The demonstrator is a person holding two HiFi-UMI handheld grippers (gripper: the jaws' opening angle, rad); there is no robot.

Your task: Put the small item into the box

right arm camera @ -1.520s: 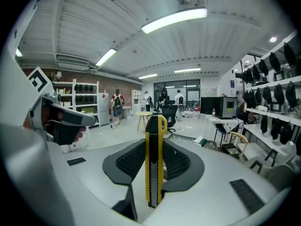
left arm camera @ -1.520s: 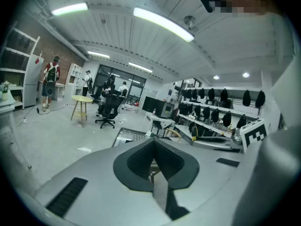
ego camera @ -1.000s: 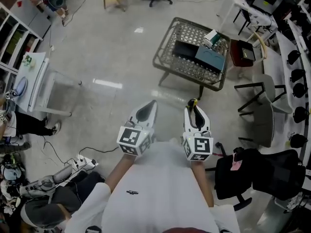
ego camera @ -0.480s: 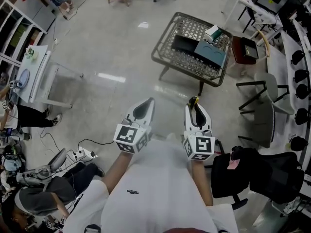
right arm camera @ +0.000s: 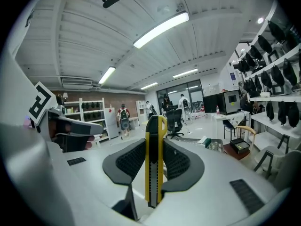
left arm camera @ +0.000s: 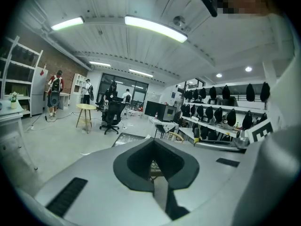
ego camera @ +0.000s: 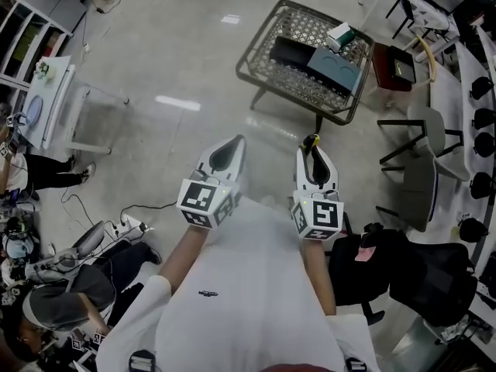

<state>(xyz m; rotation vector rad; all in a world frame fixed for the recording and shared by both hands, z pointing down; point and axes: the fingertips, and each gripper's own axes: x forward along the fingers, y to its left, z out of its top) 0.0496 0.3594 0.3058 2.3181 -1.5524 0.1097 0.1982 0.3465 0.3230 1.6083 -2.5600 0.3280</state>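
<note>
A yellow and black utility knife (right arm camera: 155, 159) stands upright between the jaws of my right gripper (right arm camera: 155, 166), which is shut on it; its tip (ego camera: 311, 141) shows in the head view. My left gripper (ego camera: 225, 160) is shut with nothing in it. Both are held in front of the person's chest, side by side. Ahead stands a low wicker table (ego camera: 288, 91) with a dark teal box (ego camera: 335, 72), a black flat box (ego camera: 291, 53) and a small white and green carton (ego camera: 340, 35) on it. The same table (right arm camera: 219, 146) appears small in the right gripper view.
A black office chair (ego camera: 403, 273) stands close at the right, with grey chairs (ego camera: 422, 178) beyond it. A white side table (ego camera: 54, 107) is at the left, cables and a power strip (ego camera: 124, 227) on the floor. A person (ego camera: 46, 304) sits at lower left.
The table with the boxes has shifted up and slightly right in the head view. Both grippers keep their pose, and the knife stays held.
</note>
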